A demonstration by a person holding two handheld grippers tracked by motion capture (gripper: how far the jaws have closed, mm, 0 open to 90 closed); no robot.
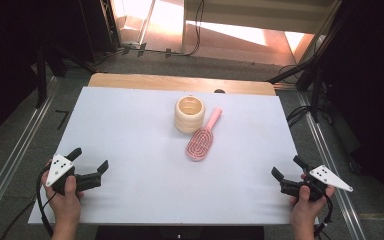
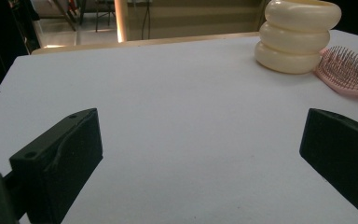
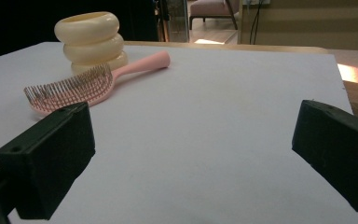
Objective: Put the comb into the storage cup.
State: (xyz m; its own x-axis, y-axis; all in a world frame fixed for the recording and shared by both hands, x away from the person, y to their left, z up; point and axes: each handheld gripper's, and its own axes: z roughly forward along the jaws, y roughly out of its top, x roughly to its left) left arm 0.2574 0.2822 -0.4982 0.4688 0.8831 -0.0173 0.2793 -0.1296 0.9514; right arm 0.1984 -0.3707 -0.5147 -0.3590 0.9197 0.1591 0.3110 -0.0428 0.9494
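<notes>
Both claws sit nearest the camera at the near edge of the white surface: left claw and right claw, each with jaws spread wide and nothing between them. Pink hairbrush lies flat in the middle-far part of the surface, bristles up, handle pointing away toward the far right, head just beside the cream ringed cup; touching or a hair apart, can't tell. Both claws are well apart from both things.

Likely step: reach in for the brush, probably to stand it in the cup. Best bet is to come at the handle from the free side, pinch across its narrow width, keep clear of the cup so it doesn't get knocked.

High view gives the cup's open mouth and the full layout. Right gripper view shows the bristles side-on and the handle's slight lift. Left gripper view has the cup blocking most of the brush, handle hidden.
</notes>
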